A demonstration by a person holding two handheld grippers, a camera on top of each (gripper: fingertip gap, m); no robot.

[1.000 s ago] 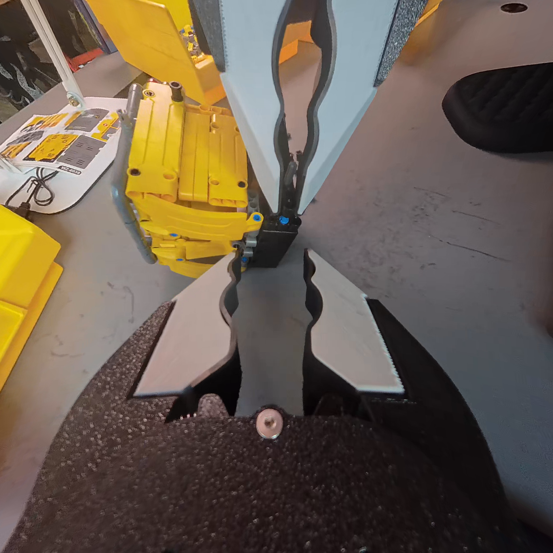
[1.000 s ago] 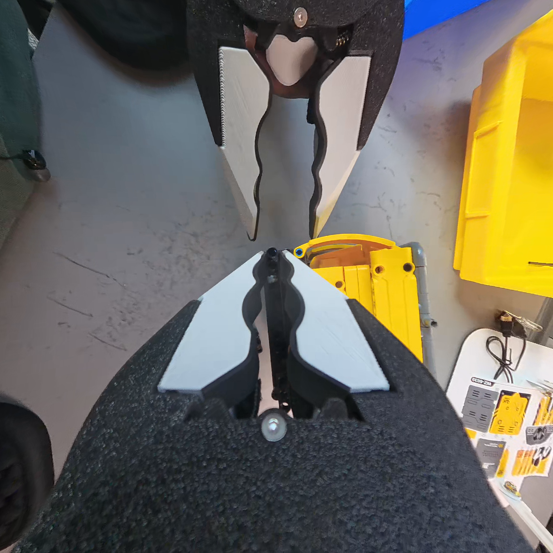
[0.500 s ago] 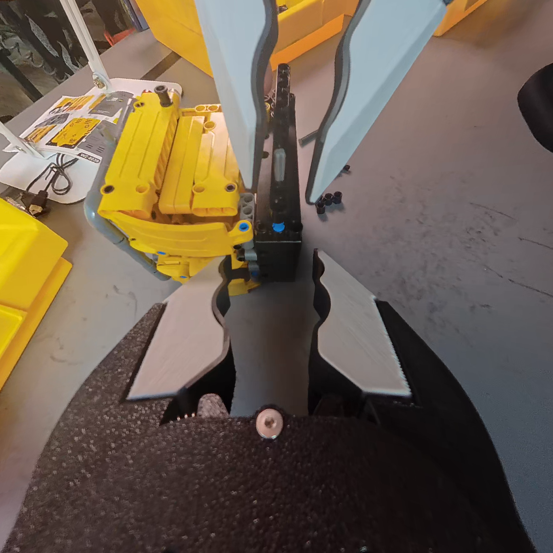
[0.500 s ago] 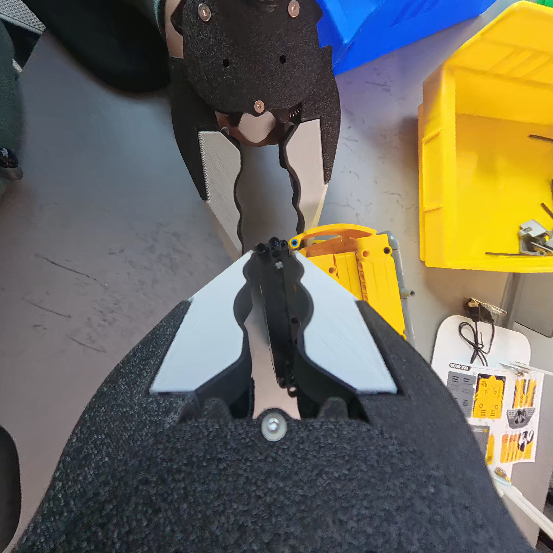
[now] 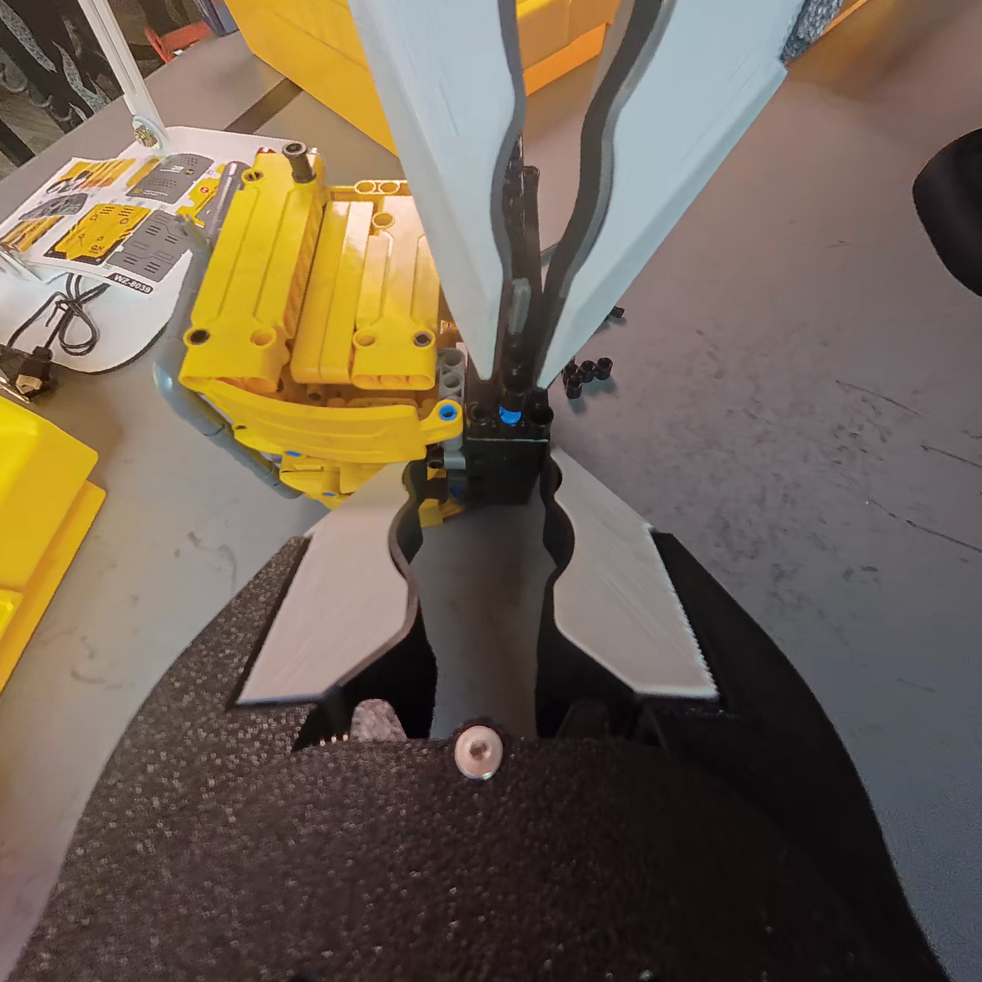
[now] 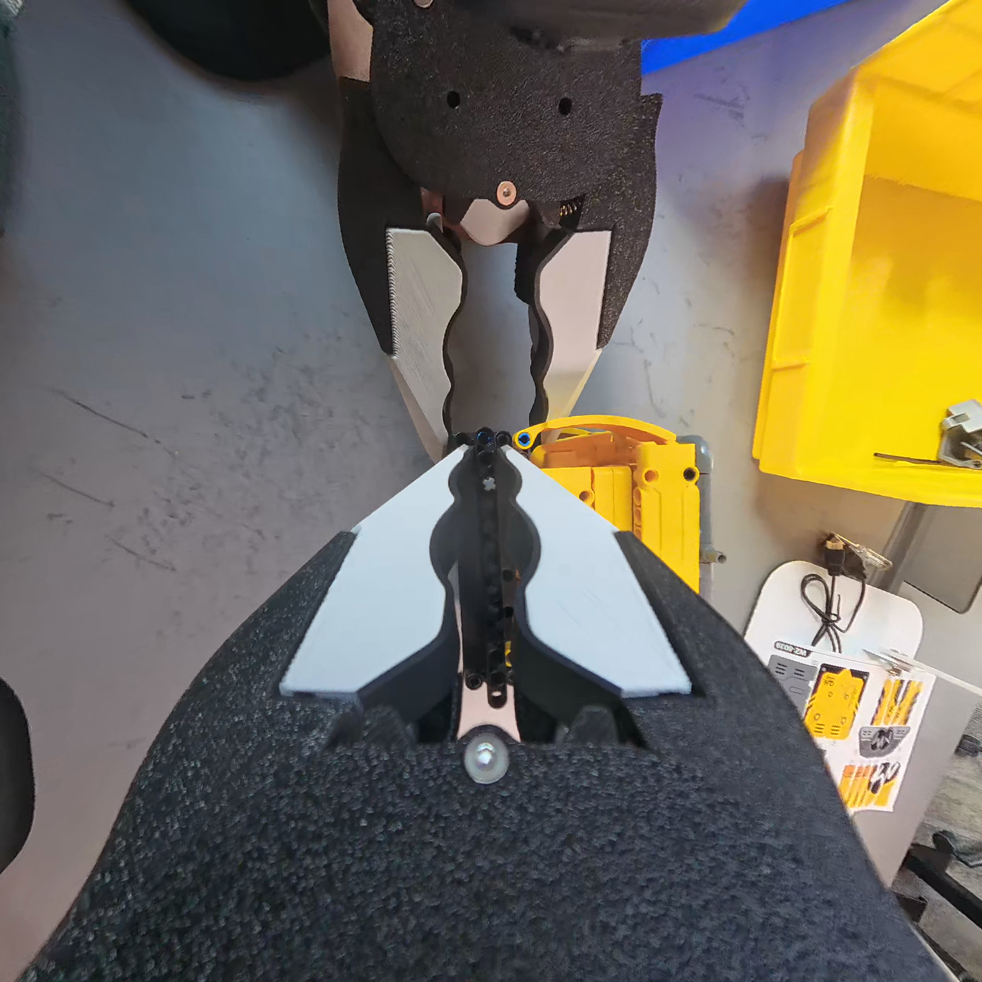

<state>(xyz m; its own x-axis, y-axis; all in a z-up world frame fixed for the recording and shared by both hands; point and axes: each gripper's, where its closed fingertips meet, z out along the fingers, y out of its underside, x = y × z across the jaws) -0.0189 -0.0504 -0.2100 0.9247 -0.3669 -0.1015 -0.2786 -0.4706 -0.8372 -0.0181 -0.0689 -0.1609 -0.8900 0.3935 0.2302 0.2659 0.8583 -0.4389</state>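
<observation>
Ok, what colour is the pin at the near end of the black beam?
Blue pin, clearest in the left wrist view.

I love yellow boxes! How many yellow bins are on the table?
2. One yellow bin sits at the left wrist view's left edge; the other is at its top, behind the right gripper. More may be hidden out of view.
</observation>
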